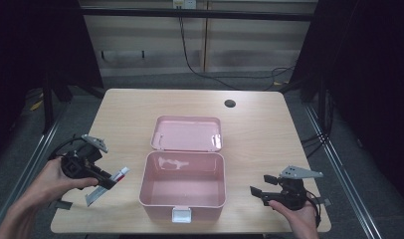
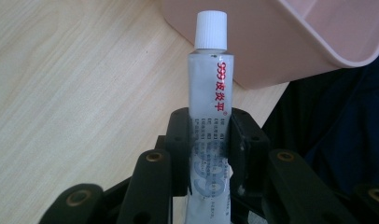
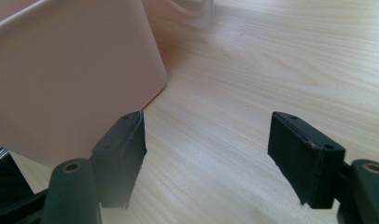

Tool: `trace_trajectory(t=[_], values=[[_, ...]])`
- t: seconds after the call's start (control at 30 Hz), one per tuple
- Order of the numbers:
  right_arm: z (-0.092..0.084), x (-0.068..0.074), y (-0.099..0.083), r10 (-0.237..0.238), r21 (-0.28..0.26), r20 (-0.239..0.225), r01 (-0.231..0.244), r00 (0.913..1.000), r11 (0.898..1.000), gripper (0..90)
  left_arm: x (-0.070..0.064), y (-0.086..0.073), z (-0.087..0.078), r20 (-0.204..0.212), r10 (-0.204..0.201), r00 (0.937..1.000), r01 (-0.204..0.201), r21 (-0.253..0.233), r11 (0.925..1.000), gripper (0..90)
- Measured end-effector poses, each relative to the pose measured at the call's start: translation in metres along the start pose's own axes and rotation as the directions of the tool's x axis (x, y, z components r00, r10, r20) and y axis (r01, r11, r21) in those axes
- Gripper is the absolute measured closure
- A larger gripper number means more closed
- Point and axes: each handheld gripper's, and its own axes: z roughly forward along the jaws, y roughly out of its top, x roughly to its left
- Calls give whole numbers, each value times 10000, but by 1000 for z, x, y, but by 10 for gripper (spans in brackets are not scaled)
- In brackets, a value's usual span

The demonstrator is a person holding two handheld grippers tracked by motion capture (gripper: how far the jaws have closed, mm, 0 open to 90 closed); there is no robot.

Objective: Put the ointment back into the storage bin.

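Observation:
A white tube [image 1: 96, 195] with red lettering and a white screw cap is clamped around its middle by my left gripper [image 1: 110, 180], left of the open pink box [image 1: 182, 209]. In the left gripper view the tube [image 2: 210, 70] stands up between the pads, cap towards the pink box [image 2: 271, 42], with the left gripper [image 2: 210, 126] shut on it. My right gripper [image 1: 259, 184] hovers low over the table, right of the box's front corner. In the right gripper view that gripper [image 3: 206, 135] is open with only bare wood between its jaws, and the box wall [image 3: 71, 79] lies to its left.
The box lid [image 1: 187, 133] lies folded back flat behind the box, and a white latch [image 1: 181, 215] hangs at its front. A dark round hole [image 1: 230, 103] sits in the wooden table [image 1: 269, 134] far right. Black frame posts flank the table.

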Motion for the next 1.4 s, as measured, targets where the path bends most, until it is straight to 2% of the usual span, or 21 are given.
trace_trajectory(t=[0.03,0.27,0.33,0.4,0.43,0.6,0.63,0.67,0.77,0.83,1.0,1.13,1.23,1.4], values=[[0,0,0,7,-2,-5,-7,10000,10000,280,0,1,-1,32,123,9999,-123,49,9999,710],[0,0,0,6,6,-7,-6,10000,10000,280,-5,7,-9,52,215,9998,-214,-42,9998,711],[0,0,0,0,2,-12,0,10000,10000,279,-7,10,-12,22,330,9995,-330,84,9994,711],[0,0,0,1,5,-16,-1,10000,10000,279,-10,12,-13,0,249,9997,-249,102,9996,711],[0,0,0,-2,3,-29,2,10000,10000,279,-11,14,-15,31,454,9990,-455,153,9988,711],[0,0,0,-9,9,-34,9,10000,10000,275,-16,19,-19,80,498,9987,-498,-63,9987,711],[0,0,0,-22,5,-36,22,10000,10000,276,-21,21,-19,-87,680,9976,-679,64,9977,711],[0,0,0,-37,-3,-38,37,10000,10000,275,-24,22,-20,-140,646,9978,-646,1,9979,711],[0,-1,0,-21,11,-43,21,10000,10000,276,-29,25,-21,-54,886,9961,-886,-71,9960,710],[-1,0,0,-44,-1,-43,44,10000,10000,276,-32,29,-21,82,1163,9932,-1164,95,9932,710],[0,-1,0,-19,5,-55,19,10000,10000,275,-36,38,-20,200,1210,9925,-1209,-31,9927,710],[0,-1,0,-30,3,-63,30,10000,10000,275,-37,42,-20,142,939,9955,-938,-93,9955,711],[0,-1,0,-18,-1,-65,18,10000,10000,275,-41,49,-19,390,1197,9920,-1192,-149,9928,711],[0,-1,0,-15,2,-69,16,10000,10000,275,-46,58,-18,245,1411,9897,-1409,-91,9900,710]])
